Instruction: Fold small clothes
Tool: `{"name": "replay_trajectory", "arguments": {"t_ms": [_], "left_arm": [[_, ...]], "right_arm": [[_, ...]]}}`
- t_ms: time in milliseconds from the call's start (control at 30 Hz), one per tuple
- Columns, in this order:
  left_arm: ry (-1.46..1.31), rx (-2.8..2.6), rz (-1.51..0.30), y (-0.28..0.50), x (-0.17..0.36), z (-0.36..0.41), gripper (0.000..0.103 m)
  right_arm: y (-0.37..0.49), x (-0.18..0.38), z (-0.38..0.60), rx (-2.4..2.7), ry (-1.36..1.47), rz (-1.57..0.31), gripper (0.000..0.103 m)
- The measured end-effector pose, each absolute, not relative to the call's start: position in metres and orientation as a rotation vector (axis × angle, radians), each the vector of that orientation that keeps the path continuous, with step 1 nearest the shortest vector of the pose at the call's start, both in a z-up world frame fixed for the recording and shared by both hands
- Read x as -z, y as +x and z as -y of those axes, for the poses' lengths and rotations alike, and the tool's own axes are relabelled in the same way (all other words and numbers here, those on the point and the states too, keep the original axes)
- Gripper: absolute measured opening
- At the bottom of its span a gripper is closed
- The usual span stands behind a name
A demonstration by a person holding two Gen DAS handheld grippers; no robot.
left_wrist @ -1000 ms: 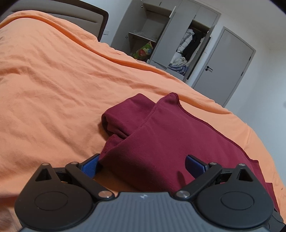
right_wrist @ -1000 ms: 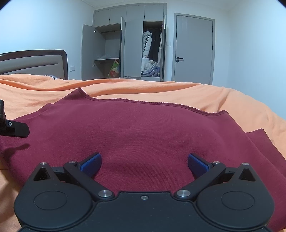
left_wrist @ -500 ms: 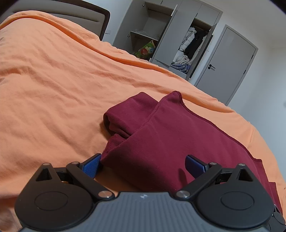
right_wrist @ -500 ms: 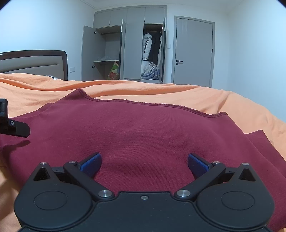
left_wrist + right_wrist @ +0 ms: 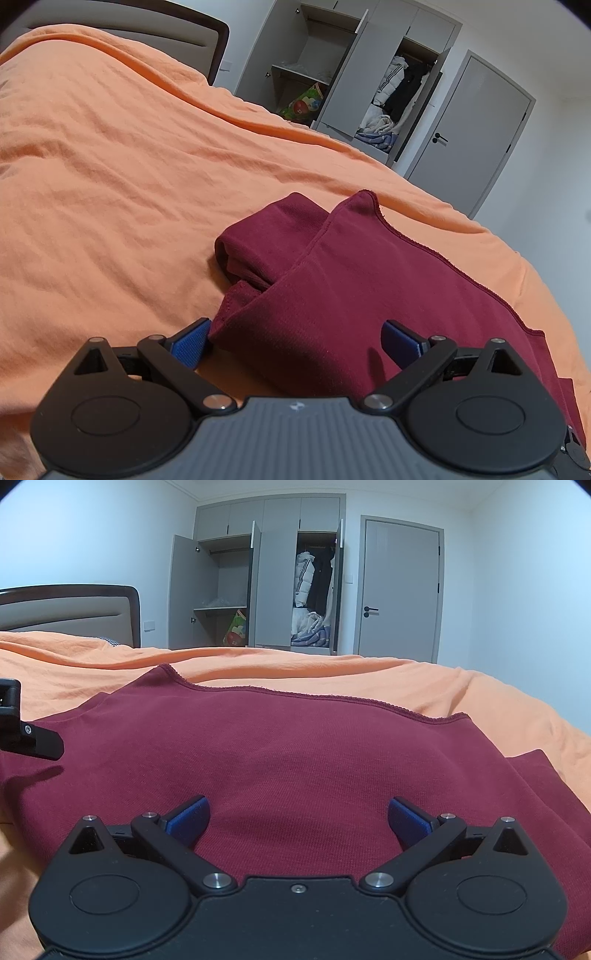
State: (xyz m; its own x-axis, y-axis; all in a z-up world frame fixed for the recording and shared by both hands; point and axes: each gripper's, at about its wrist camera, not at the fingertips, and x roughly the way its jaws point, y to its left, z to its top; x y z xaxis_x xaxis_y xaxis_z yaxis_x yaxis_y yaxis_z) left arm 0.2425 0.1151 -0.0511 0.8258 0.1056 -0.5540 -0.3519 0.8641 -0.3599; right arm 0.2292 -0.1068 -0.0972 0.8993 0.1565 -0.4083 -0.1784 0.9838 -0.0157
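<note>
Left gripper (image 5: 297, 338) and right gripper (image 5: 297, 814), both spread wide, grasping nothing. Folded garment (image 5: 295, 746) lies on the bed (image 5: 110, 177).

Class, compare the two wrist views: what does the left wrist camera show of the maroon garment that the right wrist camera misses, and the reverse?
Left only: the garment's rolled end at its left.

Right only: part of the left gripper over the cloth, and a lower layer at the right.

Both: maroon garment on the orange sheet, open wardrobe, shut door, open jaws.
</note>
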Motion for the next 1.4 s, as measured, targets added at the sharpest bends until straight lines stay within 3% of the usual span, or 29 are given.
{"name": "replay_trajectory", "arguments": {"t_ms": [167,333,833,1400], "left_arm": [[-0.468,-0.265,-0.542,0.241,0.05,-0.117,0.091],[-0.503,-0.29,-0.513,0.236,0.049,-0.127,0.067],[-0.491,-0.255,-0.47,0.233,0.045,-0.125,0.021],[-0.398,-0.204,-0.454,0.237,0.023,-0.115,0.018]], "right_arm": [[0.229,0.097,0.107,-0.173,-0.053,-0.418,0.103],[0.23,0.098,0.106,-0.172,-0.054,-0.419,0.103],[0.23,0.098,0.106,-0.172,-0.053,-0.417,0.103],[0.234,0.093,0.109,-0.181,-0.052,-0.45,0.103]]}}
